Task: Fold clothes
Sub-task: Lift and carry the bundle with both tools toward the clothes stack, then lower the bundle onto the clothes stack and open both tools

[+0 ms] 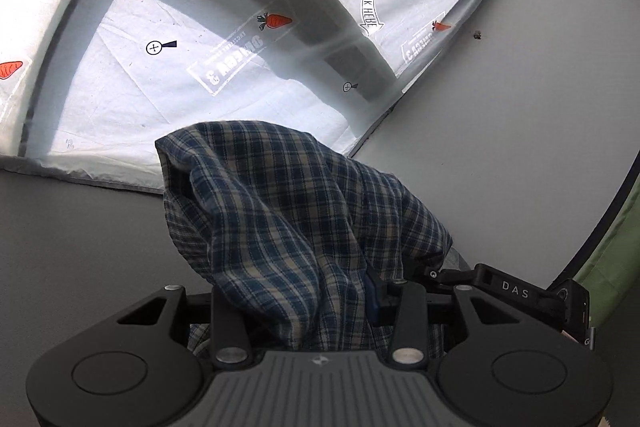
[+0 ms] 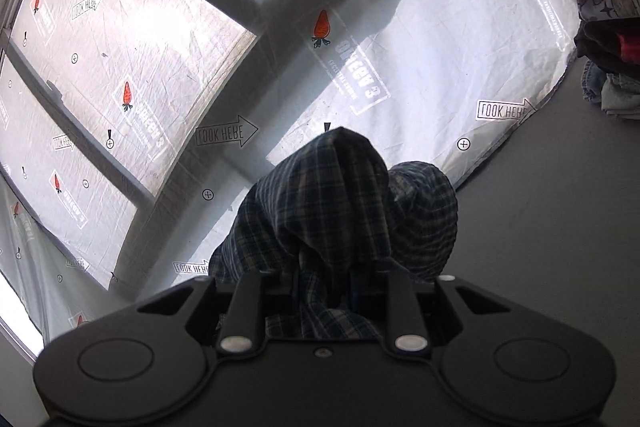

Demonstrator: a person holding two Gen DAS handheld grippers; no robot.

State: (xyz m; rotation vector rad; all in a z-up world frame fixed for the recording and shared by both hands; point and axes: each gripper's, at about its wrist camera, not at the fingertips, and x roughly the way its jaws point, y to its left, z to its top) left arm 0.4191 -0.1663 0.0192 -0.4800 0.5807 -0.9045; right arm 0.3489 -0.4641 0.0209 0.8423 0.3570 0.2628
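Both of my tongs are up off the table with one plaid garment bunched between them, its blue-and-cream check draped over the fingers so that the tips themselves are hidden. My left gripper grasps a thick fold of the cloth, which spills forward and down across the linkage. My right gripper is clenched on another gather of the same plaid fabric, which rises in two dark humps just ahead of the camera. Part of the right tool, marked with letters, shows at the edge of the left view, so the two grips sit close together.

Behind the cloth, a window covered with printed plastic sheeting, marked with arrows and small carrots, lets daylight through. To the right of it, a stack of clothes sits on the grey surface, apparently the work already folded or still waiting; I cannot tell which.

I judge this piece to be at the very start. It is crumpled, hanging in the air, with no flat panel or crease visible. Still ahead: shaking it open, finding its edges, laying it down flat, making the folds and setting it with the pile.
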